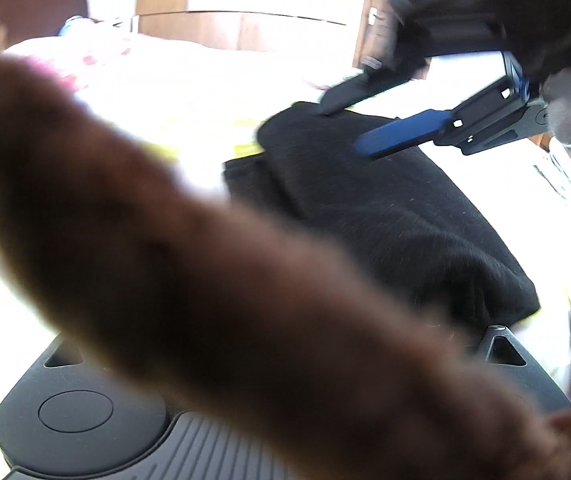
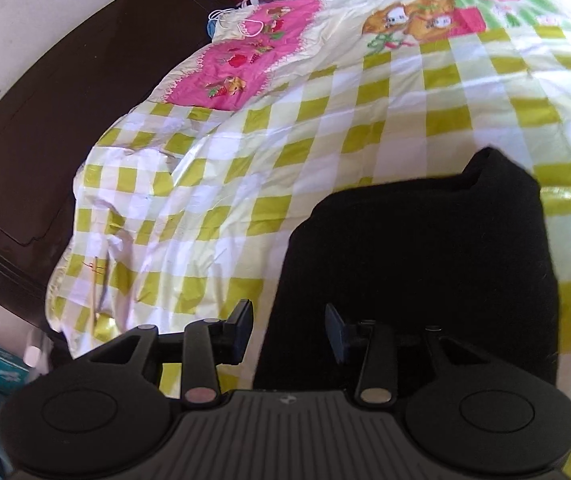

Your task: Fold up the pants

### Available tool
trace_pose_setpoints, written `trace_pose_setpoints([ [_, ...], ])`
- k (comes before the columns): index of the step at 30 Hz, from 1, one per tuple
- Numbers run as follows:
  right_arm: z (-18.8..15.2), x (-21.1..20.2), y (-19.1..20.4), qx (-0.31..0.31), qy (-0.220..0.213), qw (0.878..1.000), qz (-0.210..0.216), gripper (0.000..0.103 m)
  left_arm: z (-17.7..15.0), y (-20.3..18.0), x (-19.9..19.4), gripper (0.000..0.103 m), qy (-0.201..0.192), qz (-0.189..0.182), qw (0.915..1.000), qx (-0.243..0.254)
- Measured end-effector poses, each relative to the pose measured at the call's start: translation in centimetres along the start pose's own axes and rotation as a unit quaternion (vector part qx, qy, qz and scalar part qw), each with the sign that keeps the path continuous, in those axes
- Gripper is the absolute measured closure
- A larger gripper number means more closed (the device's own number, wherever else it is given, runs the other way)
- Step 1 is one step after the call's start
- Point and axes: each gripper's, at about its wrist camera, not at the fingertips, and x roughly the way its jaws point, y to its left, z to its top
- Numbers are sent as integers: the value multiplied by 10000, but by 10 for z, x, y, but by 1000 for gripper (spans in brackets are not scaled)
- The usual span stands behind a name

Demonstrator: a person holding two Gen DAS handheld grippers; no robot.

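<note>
**One pair of pants, two grippers**

One black folded pants [image 2: 417,264] lies on the checked bedspread [image 2: 285,128]. The right gripper [image 2: 289,330] hangs over its near edge, jaws spread, gripping nothing. A brown blur [image 1: 205,264] hides the left gripper's fingers; cannot tell its state.

The pants [image 2: 417,264] are matt black cloth with a slightly fuzzy nap. The bedsheet [image 2: 285,152] is smooth, thin printed cloth, creased at its edge. The right gripper [image 2: 288,330] is matt black plastic with ribbed housing.
</note>
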Motion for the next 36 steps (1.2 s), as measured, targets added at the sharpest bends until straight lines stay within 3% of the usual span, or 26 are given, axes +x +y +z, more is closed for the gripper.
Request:
trace_pose_setpoints([
  [6,20,6,10,-1093,-197,9931,-383,48,7,7,-44,8,-276,-27,9974,-670],
  [10,33,20,21,-2679,-176,9631,-173,39,21,-10,-48,8,-397,-201,9979,-470],
  [14,47,36,17,-3575,377,9330,162,33,33,-14,-49,8,-405,-93,9984,-394],
  [19,68,56,-1,-3794,679,9213,505,30,49,-9,-56,8,-512,-119,9959,-730],
  [23,76,71,-8,-3900,1088,9087,1017,27,56,-31,-41,8,-379,-367,9966,-639],
  [25,74,79,-10,-3971,1268,9014,1172,26,51,-43,-25,7,-184,-258,9984,-463],
  [26,72,82,-11,-3973,1333,9001,1194,26,48,-46,-16,7,-23,-177,9989,-435],
  [28,71,86,-14,-3809,1461,9048,1221,38,40,-48,0,7,288,-215,9978,-560],
  [30,68,84,-16,-3588,1506,9126,1254,62,36,-48,9,10,476,-239,9963,-680],
  [31,66,78,-17,-3521,1410,9176,1190,67,35,-49,10,14,482,-229,9963,-679],
  [32,64,72,-16,-3516,1298,9202,1125,70,35,-50,8,24,452,-207,9967,-649],
  [33,62,63,-16,-3501,1158,9232,1085,72,38,-50,5,40,390,-214,9971,-610],
  [36,65,36,-18,-3201,784,9391,977,74,49,-48,-6,65,217,-282,9974,-622],
])
